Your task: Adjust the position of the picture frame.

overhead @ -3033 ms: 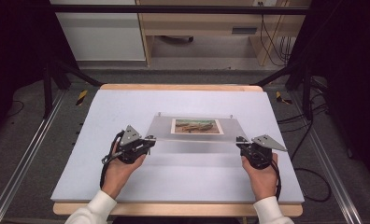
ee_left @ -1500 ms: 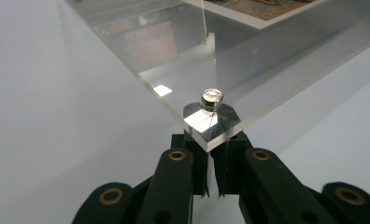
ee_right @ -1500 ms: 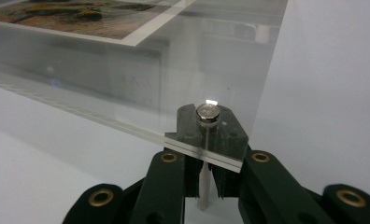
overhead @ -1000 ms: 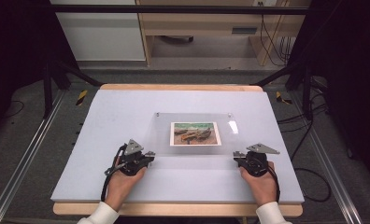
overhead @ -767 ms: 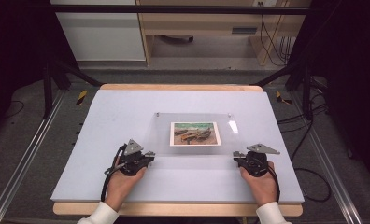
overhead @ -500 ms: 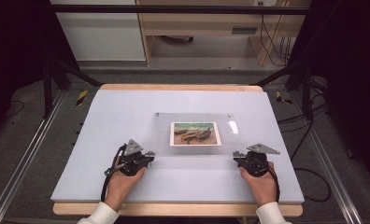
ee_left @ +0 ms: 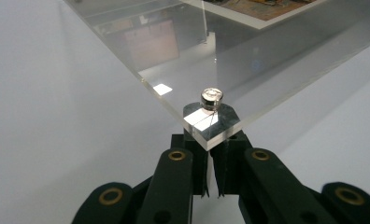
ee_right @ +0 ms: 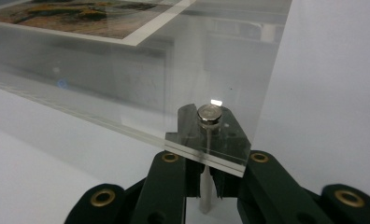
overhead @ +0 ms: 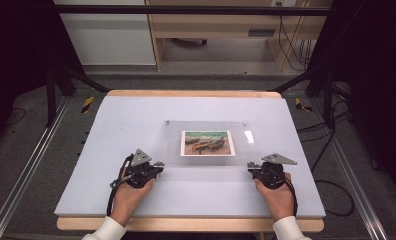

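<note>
- We find the clear acrylic frame (overhead: 206, 145), with its picture (overhead: 207, 143), at the middle of the table (overhead: 111, 125).
- Our left gripper (overhead: 158, 164) clenches the near left corner post (ee_left: 211, 99).
- Our right gripper (overhead: 250, 169) clenches the near right post (ee_right: 209, 115).
- Both forearms enter low, hands level.
- We read no writing.

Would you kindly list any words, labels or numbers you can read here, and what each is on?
None can be read.
The print inside the clear frame shows a painted scene with no legible words.
The silver studs at the frame's corners carry no marking.
</note>
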### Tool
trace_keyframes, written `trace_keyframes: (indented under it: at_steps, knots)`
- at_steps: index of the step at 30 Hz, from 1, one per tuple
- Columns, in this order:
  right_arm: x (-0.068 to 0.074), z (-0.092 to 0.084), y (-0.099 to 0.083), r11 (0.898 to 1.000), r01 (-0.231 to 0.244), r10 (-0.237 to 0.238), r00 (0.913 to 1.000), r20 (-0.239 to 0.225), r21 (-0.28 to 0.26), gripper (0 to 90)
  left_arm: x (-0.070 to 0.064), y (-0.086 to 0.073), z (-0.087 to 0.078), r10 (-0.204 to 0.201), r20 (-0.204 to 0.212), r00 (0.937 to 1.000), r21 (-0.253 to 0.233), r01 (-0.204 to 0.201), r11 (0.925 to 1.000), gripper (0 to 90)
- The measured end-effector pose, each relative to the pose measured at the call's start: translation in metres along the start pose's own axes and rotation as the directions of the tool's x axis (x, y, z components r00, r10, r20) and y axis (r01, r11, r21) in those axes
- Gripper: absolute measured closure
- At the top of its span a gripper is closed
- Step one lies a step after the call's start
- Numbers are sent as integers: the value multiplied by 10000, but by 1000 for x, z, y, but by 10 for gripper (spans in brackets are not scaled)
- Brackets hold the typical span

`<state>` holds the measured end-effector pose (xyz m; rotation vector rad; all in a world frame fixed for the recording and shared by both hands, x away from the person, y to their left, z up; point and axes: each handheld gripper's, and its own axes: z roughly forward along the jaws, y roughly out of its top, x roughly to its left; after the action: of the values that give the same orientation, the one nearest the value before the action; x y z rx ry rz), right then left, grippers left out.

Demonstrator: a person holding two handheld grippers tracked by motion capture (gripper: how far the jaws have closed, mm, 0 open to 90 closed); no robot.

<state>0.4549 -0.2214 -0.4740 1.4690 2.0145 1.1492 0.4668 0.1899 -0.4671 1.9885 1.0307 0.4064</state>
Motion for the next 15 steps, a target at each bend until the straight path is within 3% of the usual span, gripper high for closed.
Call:
trace_keyframes:
  at_steps: [7, 9, 10, 11, 12, 13, 14, 15]
  knots:
    - [-1, -1, -1, 10000, 58, -58, 10000, -71, -36, 833, 0, 0, 0, 72, 9, 10000, 7, -72, 10000, 837]
    - [-2, -2, -1, 10000, 62, -63, 9999, -131, -67, 809, -1, 0, 0, 82, -47, 10000, 72, -81, 9999, 793]
    - [-2, -3, -1, 10000, -5, 4, 9999, -154, -80, 779, -1, -1, -1, 115, -87, 9999, 170, -113, 9998, 793]
    - [-4, -5, -2, 9999, -156, 155, 9997, -200, -27, 666, -1, -1, 0, 255, 103, 9996, 521, -260, 9983, 719]
    - [-5, -6, -4, 9996, -284, 285, 9993, -241, 30, 611, -1, -2, 0, 364, 225, 9991, 783, -381, 9962, 670]
    - [-5, -6, -4, 9996, -284, 285, 9993, -241, 30, 611, -1, -2, 0, 364, 225, 9991, 783, -381, 9962, 636]
    - [-6, -8, -6, 9993, -337, 342, 9988, -339, 151, 500, -1, -2, -2, 544, 209, 9983, 903, -561, 9943, 593]
    - [-6, -10, -6, 9994, -301, 307, 9990, -312, 191, 453, -1, -1, -4, 505, 253, 9984, 969, -528, 9939, 546]
